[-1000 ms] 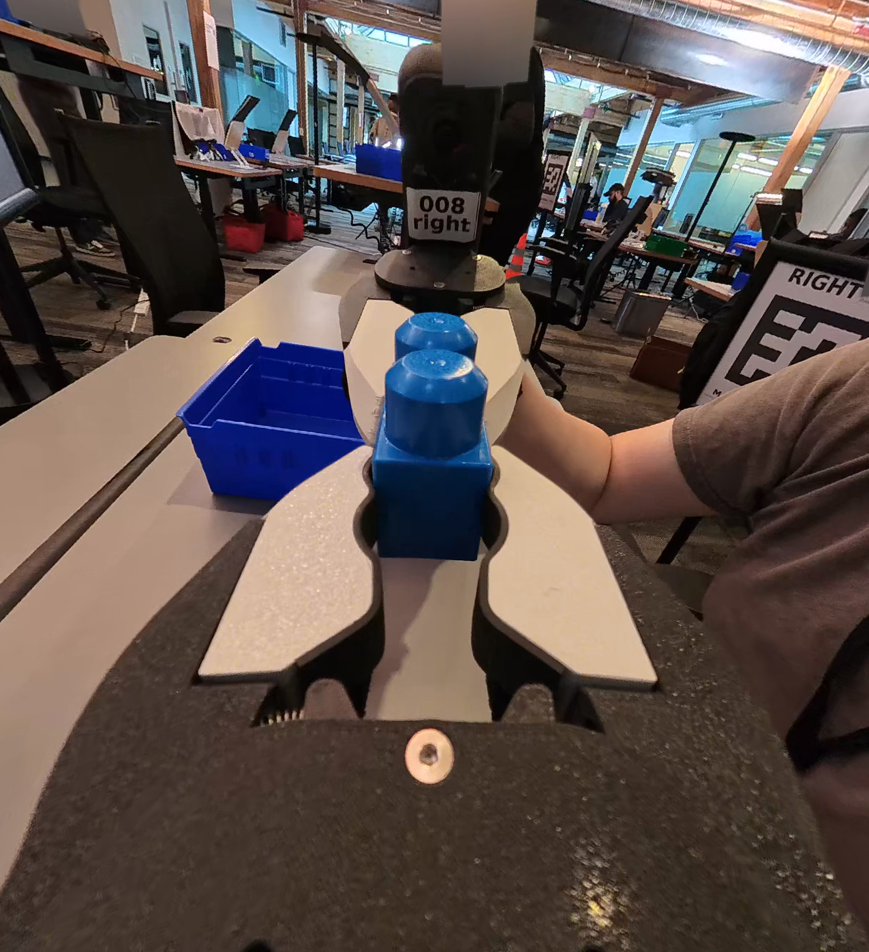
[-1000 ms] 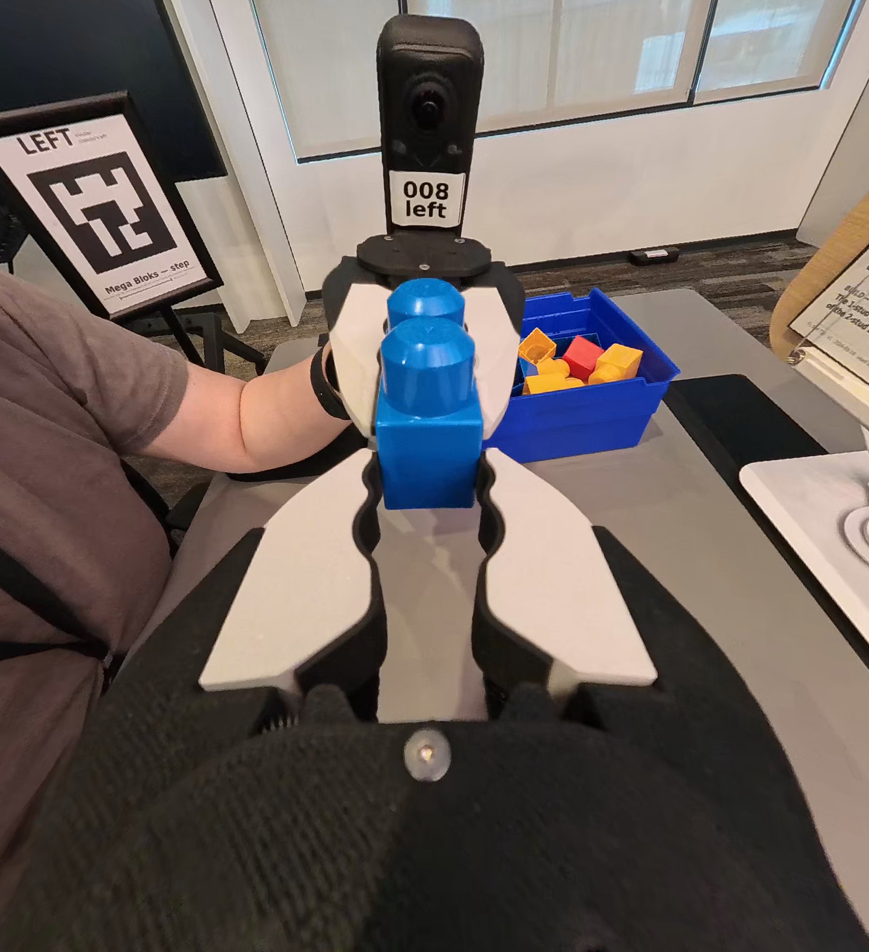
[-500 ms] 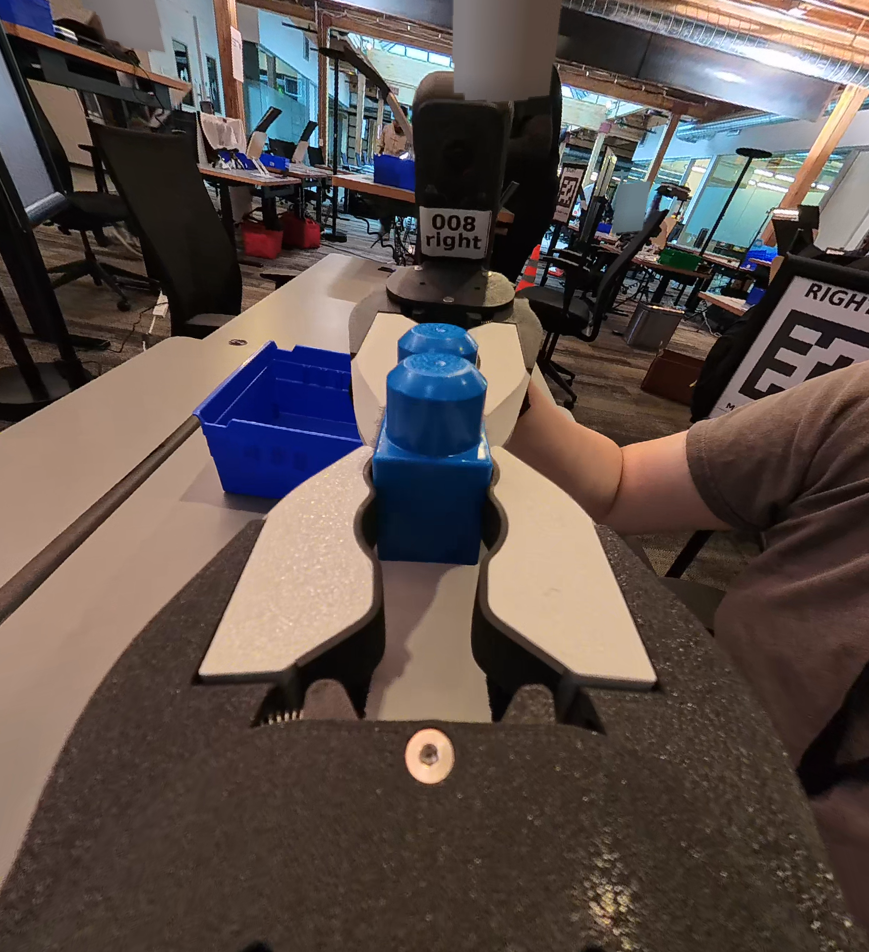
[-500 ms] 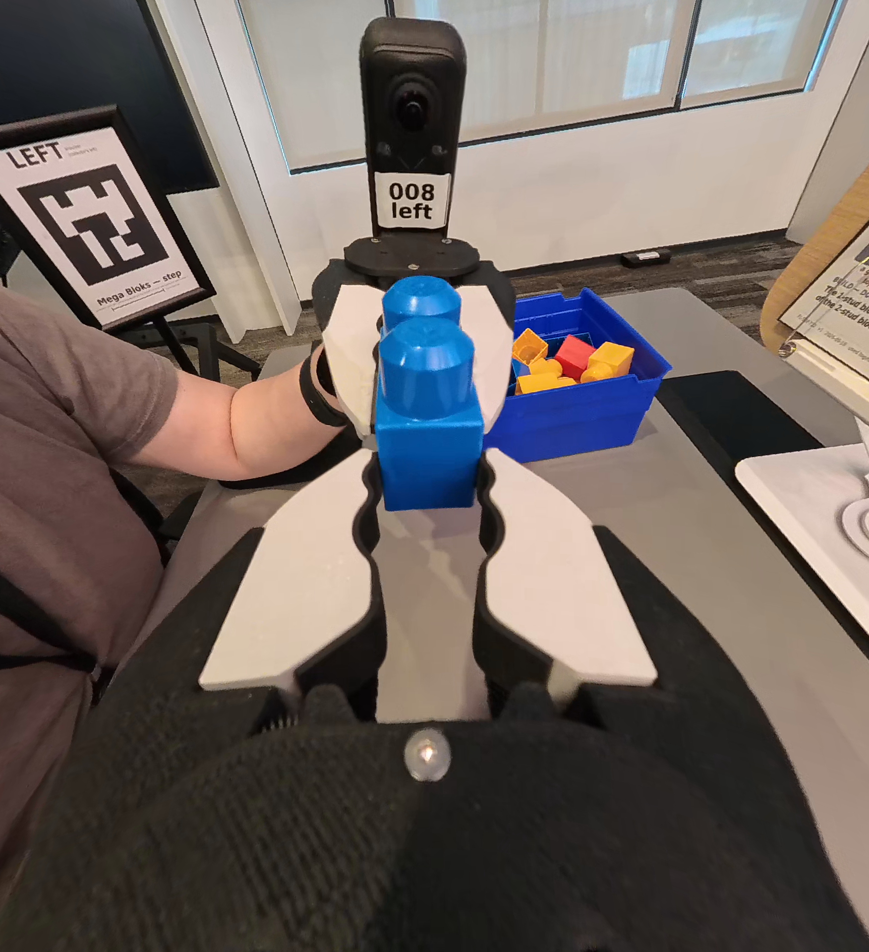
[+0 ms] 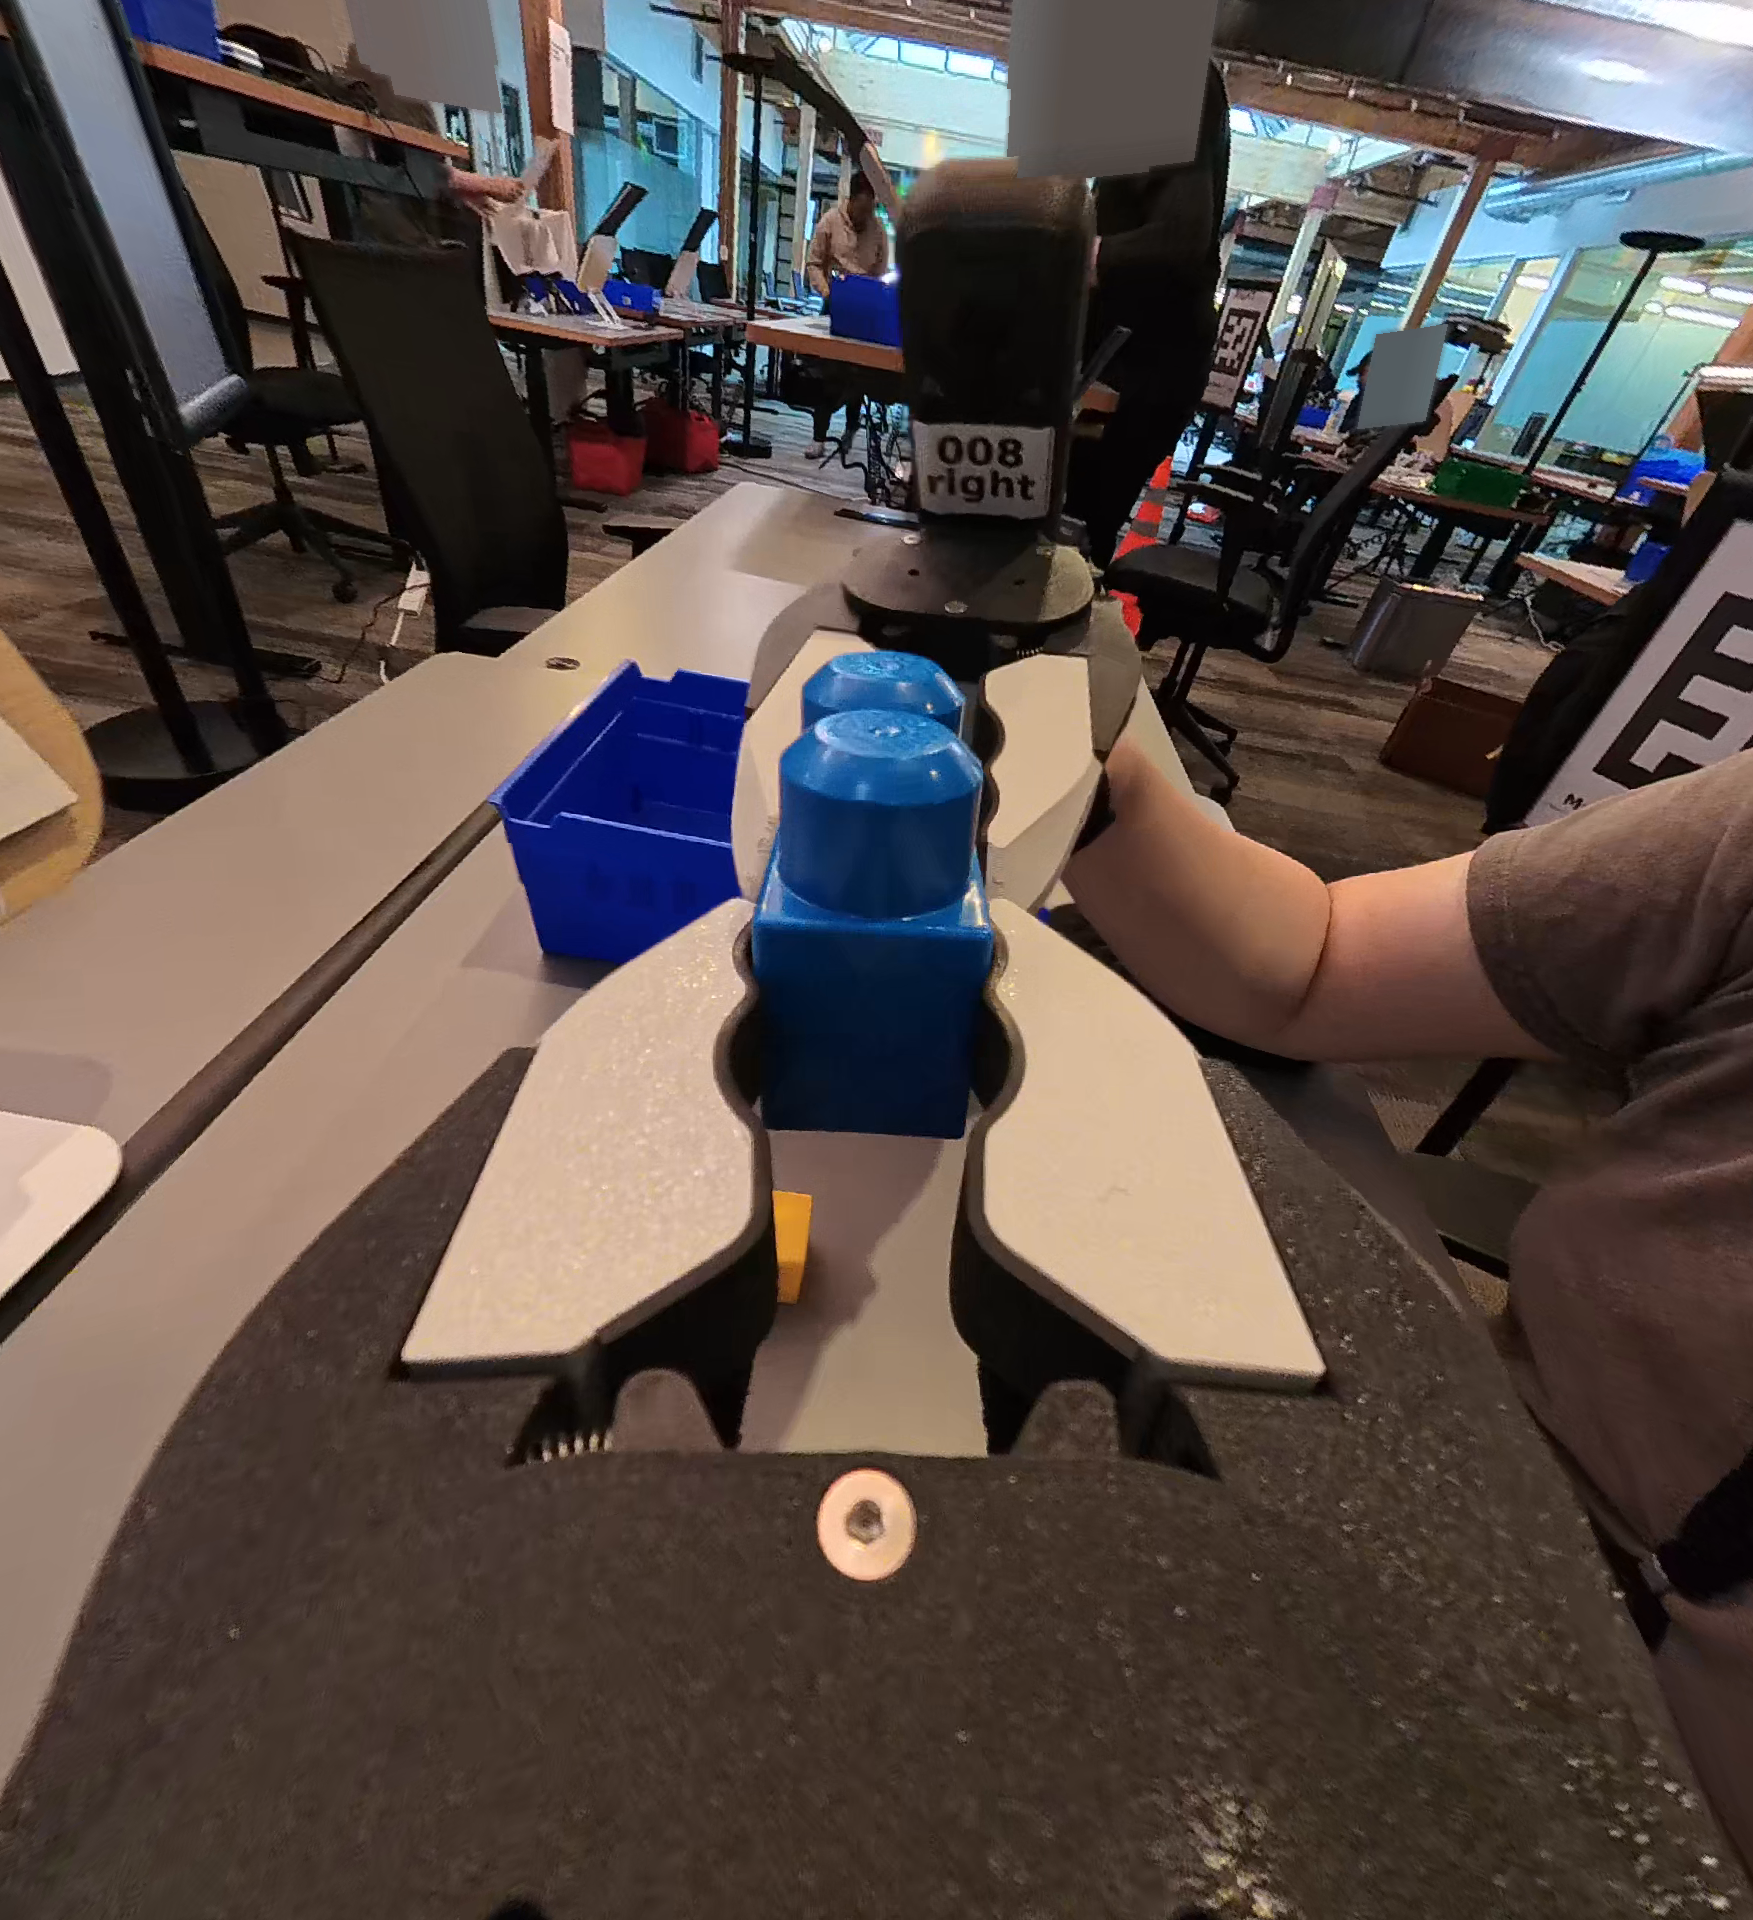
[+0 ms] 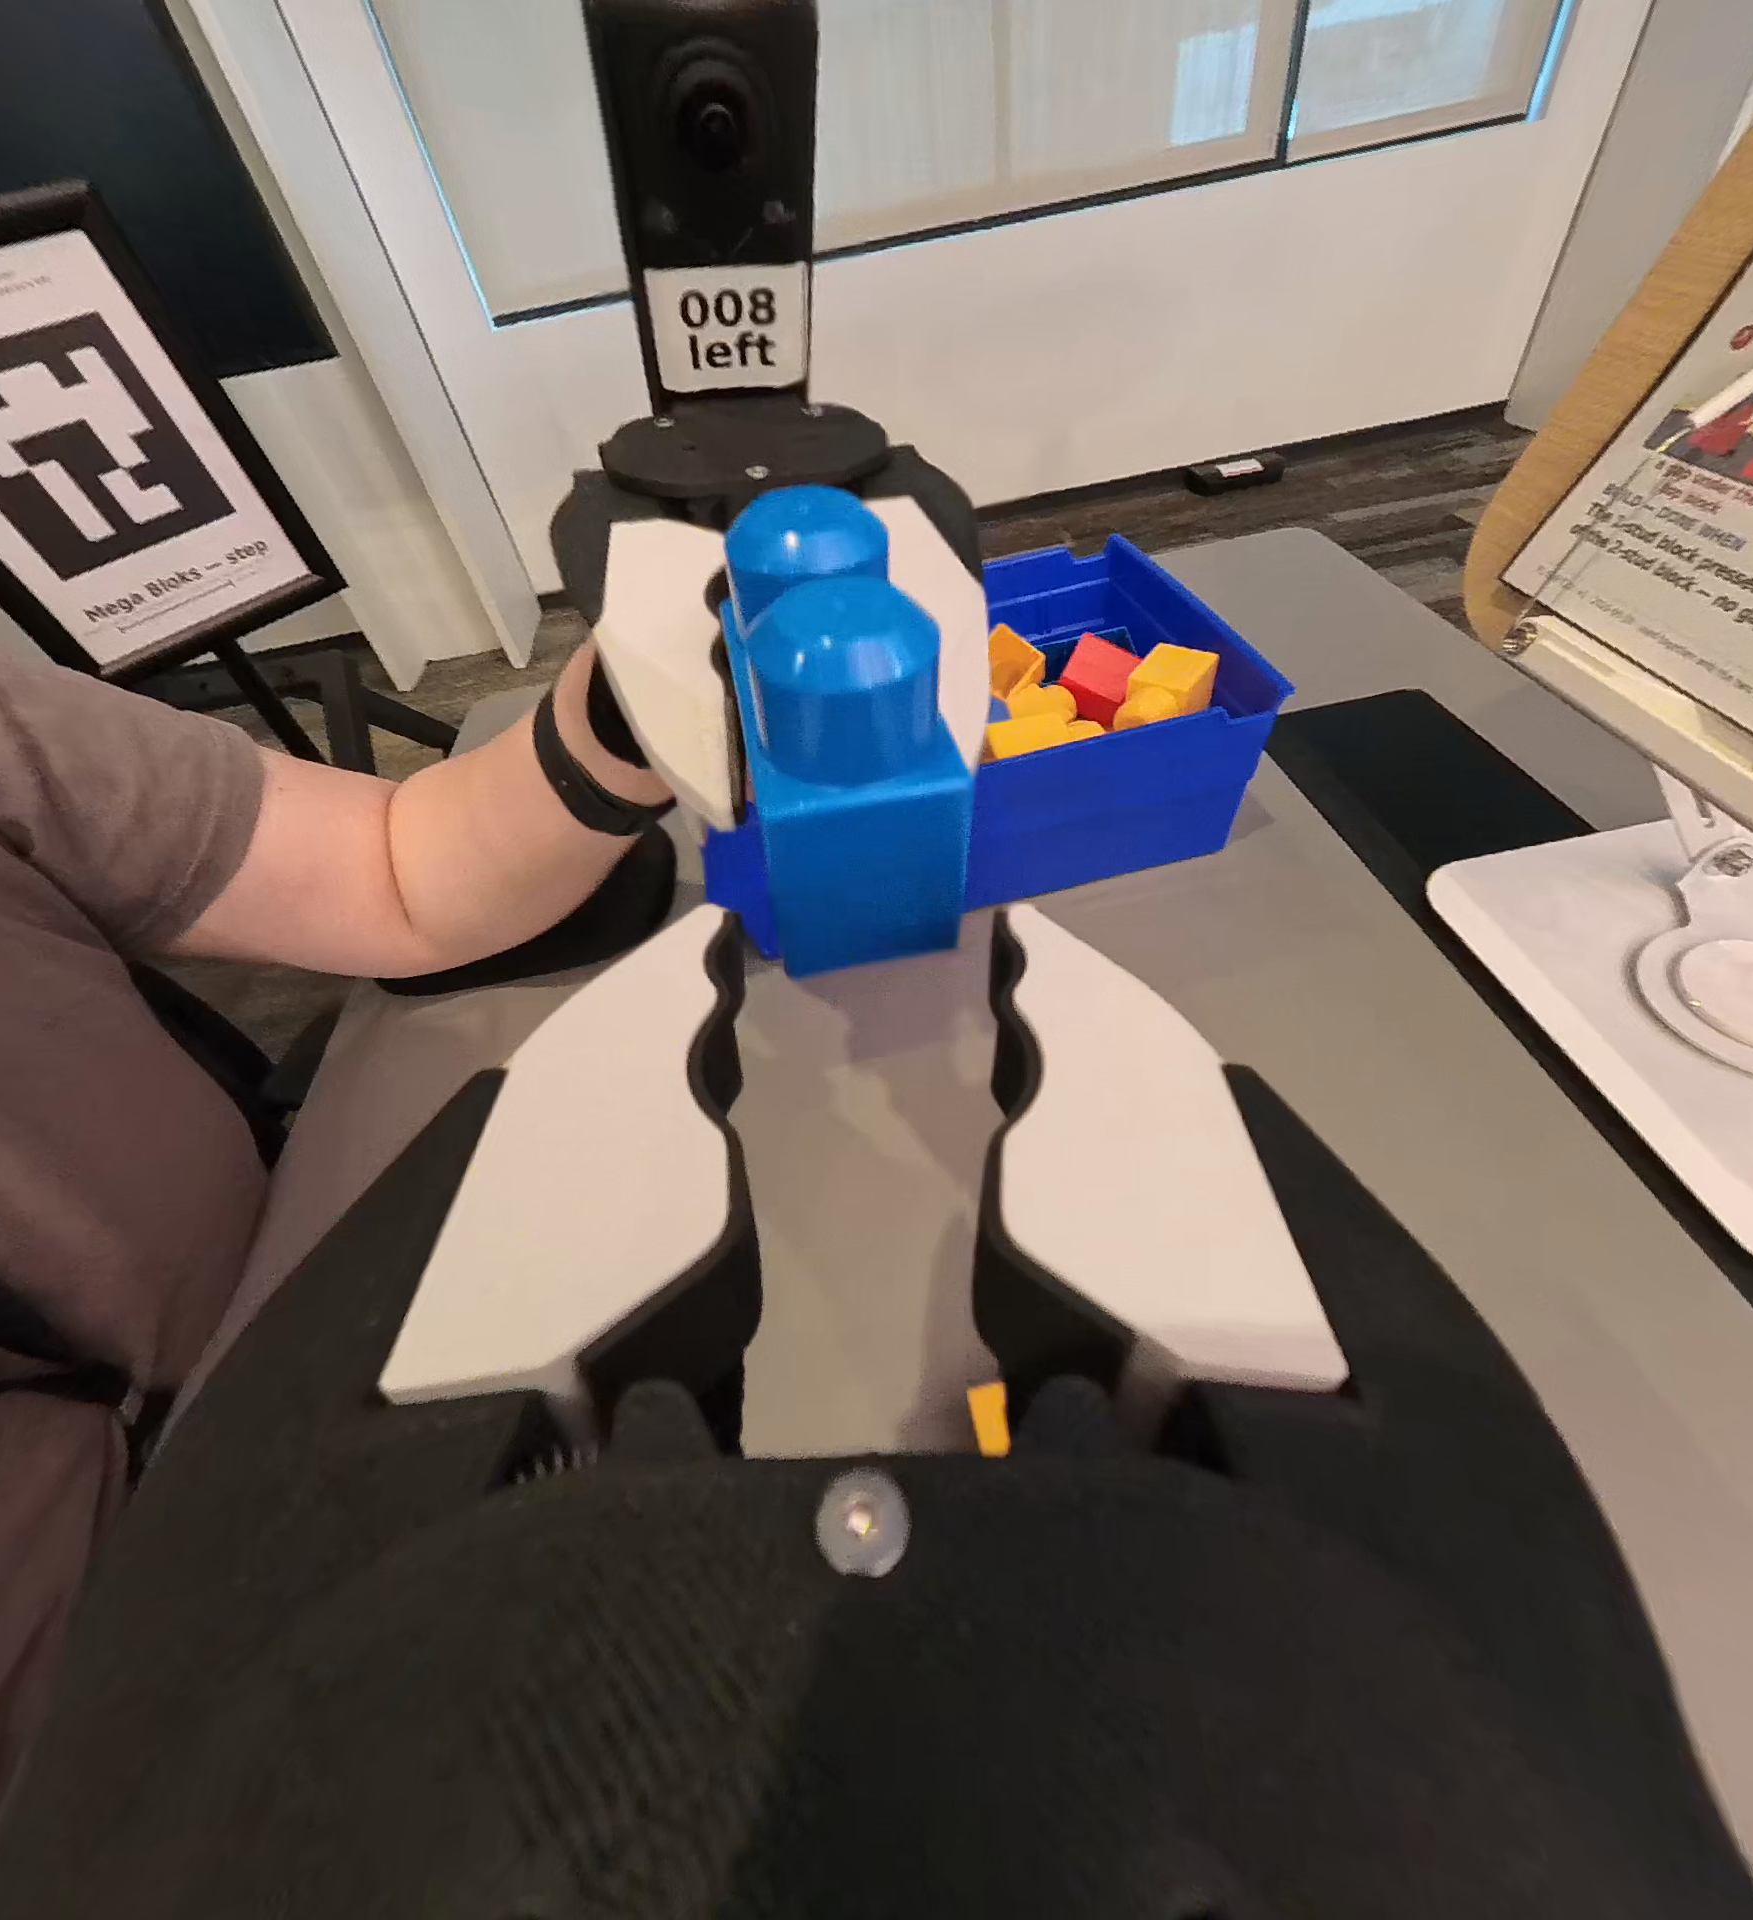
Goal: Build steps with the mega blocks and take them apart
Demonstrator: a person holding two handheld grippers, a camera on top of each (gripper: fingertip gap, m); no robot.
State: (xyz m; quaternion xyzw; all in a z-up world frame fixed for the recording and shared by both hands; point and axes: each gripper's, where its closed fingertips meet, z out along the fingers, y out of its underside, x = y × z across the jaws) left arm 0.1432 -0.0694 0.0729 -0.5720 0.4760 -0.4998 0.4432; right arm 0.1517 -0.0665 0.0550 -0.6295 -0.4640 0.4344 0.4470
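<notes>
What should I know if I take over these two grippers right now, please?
Left gripper: shut on the blue two-stud block, held above the table.
Right gripper: open, fingertips just short of that block.
A yellow block lies on the table below; more sit in the blue bin.
Done: no steps visible. To do: build them, then take apart.

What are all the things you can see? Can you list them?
table: one, grey
blue block: one, two studs, held above the table
yellow block: one, small, on the table
blue bins: two, at opposite table ends; one holds yellow and red blocks
patterned signs: two, black and white, beside the table
instruction board: one, wood-edged, on a white base
left hand-held gripper: one, grey fingers, shut on the blue block
right hand-held gripper: one, grey fingers, open, at the block's other end
</notes>
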